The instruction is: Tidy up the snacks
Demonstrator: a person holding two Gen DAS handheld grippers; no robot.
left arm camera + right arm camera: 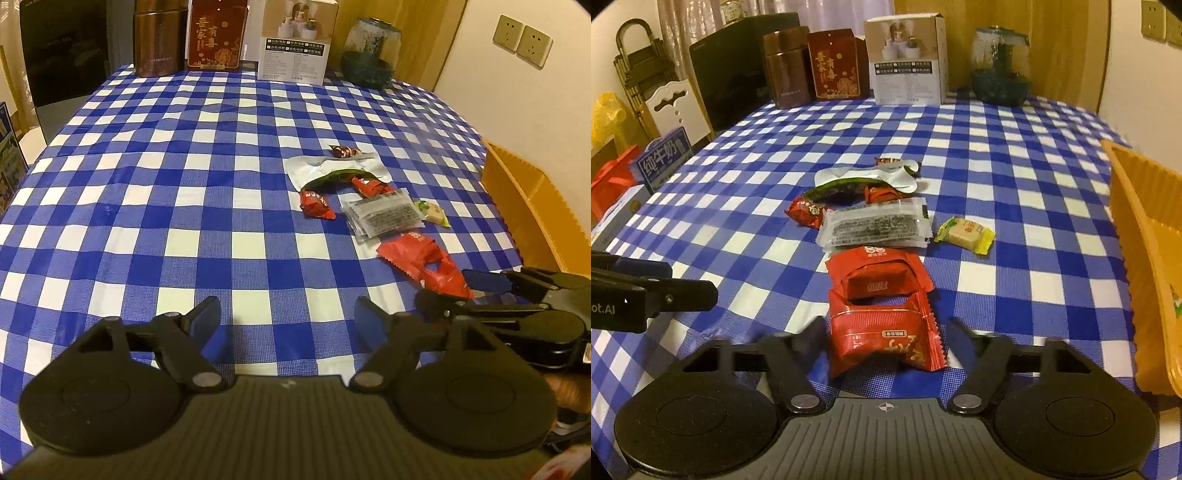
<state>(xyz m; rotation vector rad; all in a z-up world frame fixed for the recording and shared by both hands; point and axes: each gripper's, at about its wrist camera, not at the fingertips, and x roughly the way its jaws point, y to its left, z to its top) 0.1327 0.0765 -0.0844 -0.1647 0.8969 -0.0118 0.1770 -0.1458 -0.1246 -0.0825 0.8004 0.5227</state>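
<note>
A glossy red foil snack packet point(882, 332) lies low in the middle of the right wrist view, on the blue-and-white checked tablecloth point(1015, 177). The right gripper point(886, 332) has its two black fingers spread wide, one on either side of the packet; neither visibly presses it. A second red packet point(877, 275) touches it just above. Higher up sits a clear wrapper of dark seaweed point(873, 227), with a small yellow-wrapped cake point(966, 230) apart to its right. Above those lie a small red candy packet point(807, 212), a green-edged pouch point(842, 188) and a white flat pouch point(871, 175), overlapping in a loose heap.

An orange ribbed plastic tray point(1145, 258) fills the right edge of the frame.

In the left wrist view, the left gripper point(288, 317) is low in the frame with its fingers wide apart over bare cloth, holding nothing. Along the top edge stand a brown metal flask point(159, 40), a red printed tin point(216, 37), a white carton point(295, 44) and a dark glass jar point(369, 55).
</note>
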